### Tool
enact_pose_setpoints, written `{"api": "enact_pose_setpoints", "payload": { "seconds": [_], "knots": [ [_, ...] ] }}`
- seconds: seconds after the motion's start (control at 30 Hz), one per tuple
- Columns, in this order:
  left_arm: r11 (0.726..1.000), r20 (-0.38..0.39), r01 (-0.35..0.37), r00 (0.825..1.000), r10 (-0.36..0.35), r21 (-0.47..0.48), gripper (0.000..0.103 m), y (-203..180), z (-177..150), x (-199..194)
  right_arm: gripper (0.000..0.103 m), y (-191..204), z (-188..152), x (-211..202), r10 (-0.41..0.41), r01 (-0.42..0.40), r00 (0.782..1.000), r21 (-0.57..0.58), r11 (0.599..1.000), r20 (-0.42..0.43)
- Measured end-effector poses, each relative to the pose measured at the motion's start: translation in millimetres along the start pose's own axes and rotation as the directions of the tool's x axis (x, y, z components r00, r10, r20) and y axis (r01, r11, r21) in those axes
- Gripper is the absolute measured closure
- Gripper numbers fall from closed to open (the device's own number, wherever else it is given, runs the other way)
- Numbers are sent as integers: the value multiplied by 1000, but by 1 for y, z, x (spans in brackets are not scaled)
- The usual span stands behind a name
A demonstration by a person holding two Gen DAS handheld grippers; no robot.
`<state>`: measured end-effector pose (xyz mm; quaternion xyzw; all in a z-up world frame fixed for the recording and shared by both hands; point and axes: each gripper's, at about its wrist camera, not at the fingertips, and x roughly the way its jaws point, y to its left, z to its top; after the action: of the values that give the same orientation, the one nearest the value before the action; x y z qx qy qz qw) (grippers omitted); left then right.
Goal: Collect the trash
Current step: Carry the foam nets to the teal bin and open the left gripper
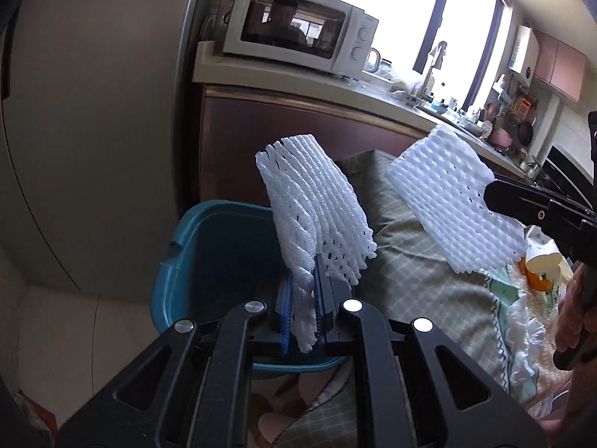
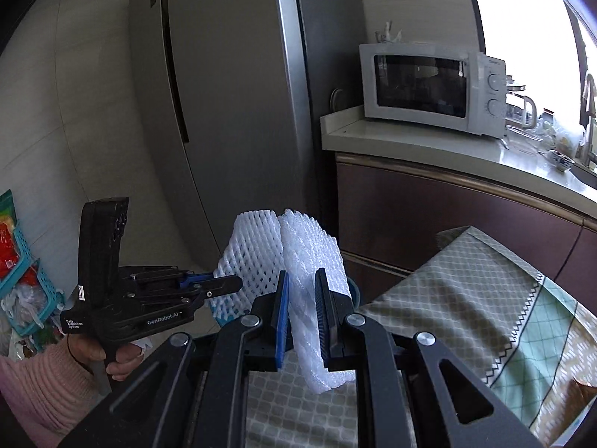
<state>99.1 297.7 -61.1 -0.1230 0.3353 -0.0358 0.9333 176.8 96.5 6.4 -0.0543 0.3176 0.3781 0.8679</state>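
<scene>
A kitchen: refrigerator [image 2: 224,112], then microwave [image 2: 433,89] on the counter, a checked cloth [image 1: 421,280] covering the table. The teal bin [image 1: 209,254] beside the table looks empty. Left tongs [image 1: 304,302] clench a white foam net [image 1: 317,205], right tongs [image 2: 302,313] clench another foam sleeve [image 2: 309,261]; both stand upright, long axis rising above the tongs.

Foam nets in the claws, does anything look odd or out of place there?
Nothing stands out. The left claw pinches one white foam net above the teal bin; the right claw pinches another foam net. Both nets look intact.
</scene>
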Motion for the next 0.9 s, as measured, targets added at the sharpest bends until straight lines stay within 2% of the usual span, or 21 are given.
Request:
{"api": "enact_pose_setpoints", "payload": {
  "seconds": [0.3, 0.4, 0.43, 0.47, 0.63, 0.9],
  "knots": [
    [999, -110, -20, 994, 17, -29, 90, 27, -7, 53, 90, 22, 8, 87, -1, -1, 985, -14, 1000, -172],
    [999, -137, -27, 990, 22, -37, 88, 30, -7, 67, 85, 21, 8, 104, -9, 11, 978, 7, 1000, -208],
    [999, -144, -25, 989, 19, -39, 87, 31, -6, 71, 79, 20, 7, 108, -18, 21, 976, 10, 1000, -215],
    [999, -150, -28, 988, 22, -39, 86, 29, -8, 76, 74, 20, 7, 110, -24, 27, 975, 11, 1000, -222],
    [998, -162, -45, 986, 37, -44, 78, 24, -8, 90, 70, 18, 4, 112, -20, 27, 976, 31, 999, -216],
    [995, -138, -92, 987, 87, -30, 73, 19, -20, 78, 68, -1, 5, 85, 8, 7, 986, 89, 996, -167]
  ]
}}
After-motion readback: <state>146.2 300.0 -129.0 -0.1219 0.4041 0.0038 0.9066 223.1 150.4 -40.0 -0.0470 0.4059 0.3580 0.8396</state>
